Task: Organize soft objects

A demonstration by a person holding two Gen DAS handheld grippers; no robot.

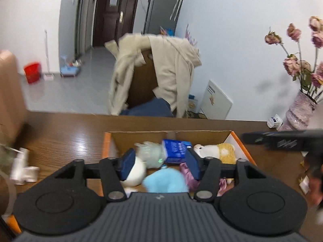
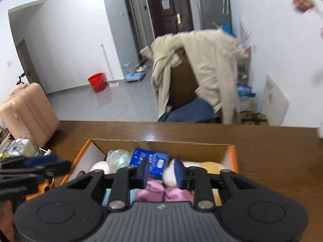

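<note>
Here, left claw (image 1: 160, 166) and right claw (image 2: 161, 172) part-open, empty, above crowded box (image 2: 232, 153); table (image 2: 272, 151) bare beyond

Both wrist cameras sit close above an open cardboard box (image 1: 201, 135) on a brown table (image 1: 60, 133), tilted downward and facing across it toward a coat-draped chair (image 1: 159, 70) and a dark door (image 2: 169, 12). The left view looks from the box's left, the right view from further right. They share box, chair and doorway.
</note>
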